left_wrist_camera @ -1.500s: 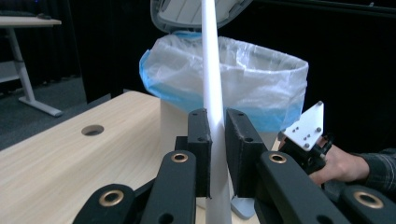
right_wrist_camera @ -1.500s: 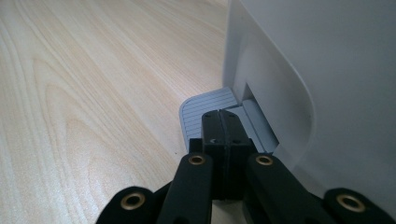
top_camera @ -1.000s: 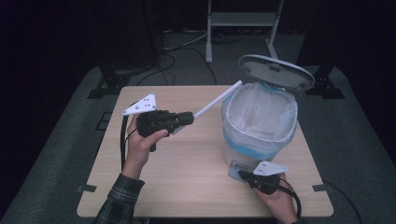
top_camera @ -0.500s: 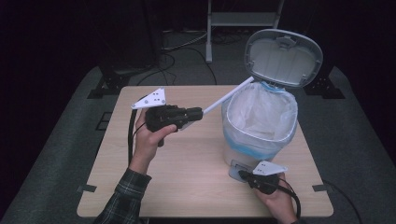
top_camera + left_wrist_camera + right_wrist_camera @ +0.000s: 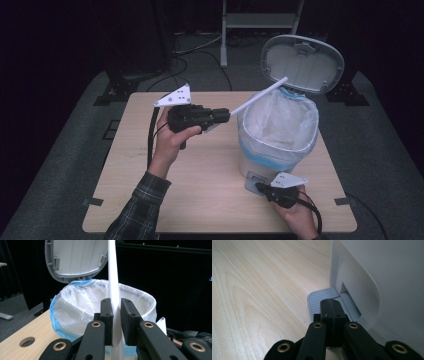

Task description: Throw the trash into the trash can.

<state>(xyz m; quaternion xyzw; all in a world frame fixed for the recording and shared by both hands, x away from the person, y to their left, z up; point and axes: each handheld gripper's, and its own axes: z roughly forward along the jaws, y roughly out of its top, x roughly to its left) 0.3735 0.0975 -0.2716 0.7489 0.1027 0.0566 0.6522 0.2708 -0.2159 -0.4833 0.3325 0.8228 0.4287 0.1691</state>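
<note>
At the near right of the wooden table (image 5: 210,185) we see the right gripper (image 5: 278,192), held in the person's right hand (image 5: 299,216). Its own view shows both jaws pressed together with no gap, their tips resting on the ribbed grey foot pedal (image 5: 322,298) at the base of the white pedal bin (image 5: 387,280). Nothing lies between the jaws.

Farther in and to the left, we see the left hand (image 5: 170,142), its plaid sleeve (image 5: 137,210) entering from the near edge, raising the left gripper (image 5: 220,114) above the table. In its own view the jaws stand only slightly apart, clamped on the lower part of a thin white stick (image 5: 113,282) that runs up between them. Seen from above, the stick (image 5: 260,95) slants up and to the right, its far end over the bin's left rim.

The bin (image 5: 277,145) stands on the right half of the table, lined with a white bag (image 5: 280,120) edged in blue. Its lid (image 5: 303,62) stands open, tilted back at the far side.
</note>
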